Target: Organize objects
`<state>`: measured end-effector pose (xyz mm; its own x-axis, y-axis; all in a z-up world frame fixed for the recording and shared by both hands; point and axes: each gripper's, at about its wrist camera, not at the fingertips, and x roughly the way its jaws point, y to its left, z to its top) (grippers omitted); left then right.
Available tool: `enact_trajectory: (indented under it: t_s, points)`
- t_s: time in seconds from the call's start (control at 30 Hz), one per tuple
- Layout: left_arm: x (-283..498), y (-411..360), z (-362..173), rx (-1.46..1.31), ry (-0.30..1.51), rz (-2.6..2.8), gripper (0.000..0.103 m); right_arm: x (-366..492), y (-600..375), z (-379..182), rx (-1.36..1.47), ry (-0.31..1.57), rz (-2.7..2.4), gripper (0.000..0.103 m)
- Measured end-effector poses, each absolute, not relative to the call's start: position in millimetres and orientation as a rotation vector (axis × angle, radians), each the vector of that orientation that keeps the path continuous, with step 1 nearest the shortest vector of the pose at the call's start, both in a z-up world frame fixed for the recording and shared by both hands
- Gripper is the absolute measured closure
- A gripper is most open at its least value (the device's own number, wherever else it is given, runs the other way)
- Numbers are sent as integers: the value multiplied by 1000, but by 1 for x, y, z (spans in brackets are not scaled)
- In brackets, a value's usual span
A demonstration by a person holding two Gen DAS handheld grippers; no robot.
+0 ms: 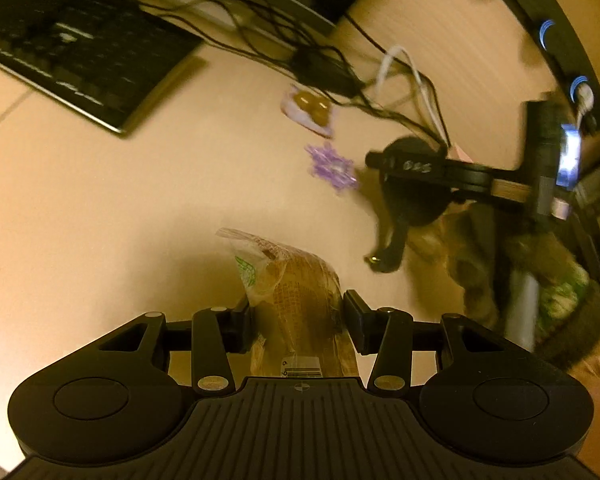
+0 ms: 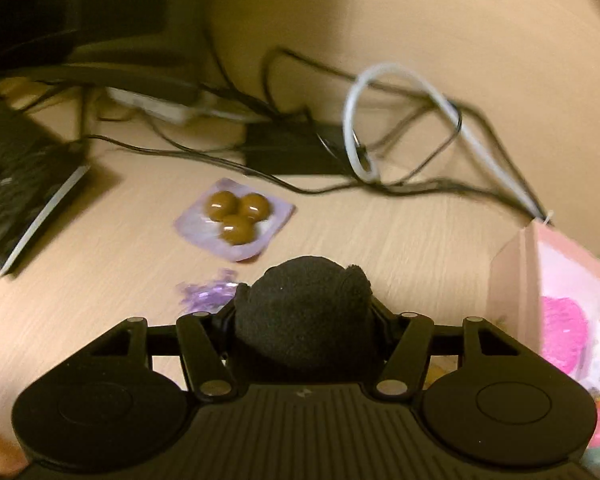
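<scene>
My left gripper point(image 1: 298, 320) is shut on a clear snack bag point(image 1: 300, 296) with brown contents and a barcode label, held above the desk. My right gripper point(image 2: 304, 312) is shut on a black fuzzy object point(image 2: 304, 312); it also shows in the left wrist view point(image 1: 410, 184), where the black object point(image 1: 408, 216) hangs below it. A pack of three brown balls point(image 2: 236, 218) lies on the desk ahead; it also shows in the left wrist view point(image 1: 310, 108). A purple snowflake ornament point(image 1: 332, 166) lies near it, partly hidden in the right wrist view point(image 2: 208, 294).
A black keyboard point(image 1: 72, 44) lies at the left. A black adapter point(image 2: 296, 148) and tangled black and white cables point(image 2: 400, 120) lie at the back. A pink box point(image 2: 556, 308) with colourful items stands at the right. The beige desk point(image 1: 100, 220) spreads between them.
</scene>
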<state>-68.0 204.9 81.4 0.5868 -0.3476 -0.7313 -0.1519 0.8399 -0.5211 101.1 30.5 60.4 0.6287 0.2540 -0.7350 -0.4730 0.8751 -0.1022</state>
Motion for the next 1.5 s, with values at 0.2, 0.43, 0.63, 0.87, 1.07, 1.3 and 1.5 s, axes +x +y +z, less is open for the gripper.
enact_trajectory:
  t_s: [0.2,0.43,0.63,0.87,1.07,1.3,1.5]
  points:
    - [-65,175,79,-574,960,-151,54,47,-16,110,-230,703,440,41]
    - [-55,148,78,-562,965,-155,54,-7,-82,79,-238,816,365,41]
    - [-51,132,73,-554,997,-165,54,-18,-124,36,-214,915,258,40]
    - [-44,120,74,-540,994,-182,54,-13,-140,43,-237,849,203,21]
    - [-48,128,76,-552,984,-152,54,-11,-136,62,-249,753,204,18]
    - [-68,174,85,-597,916,-21,54,18,-81,88,-201,681,354,12]
    - [-91,213,81,-642,896,30,54,70,-7,85,-150,718,482,12]
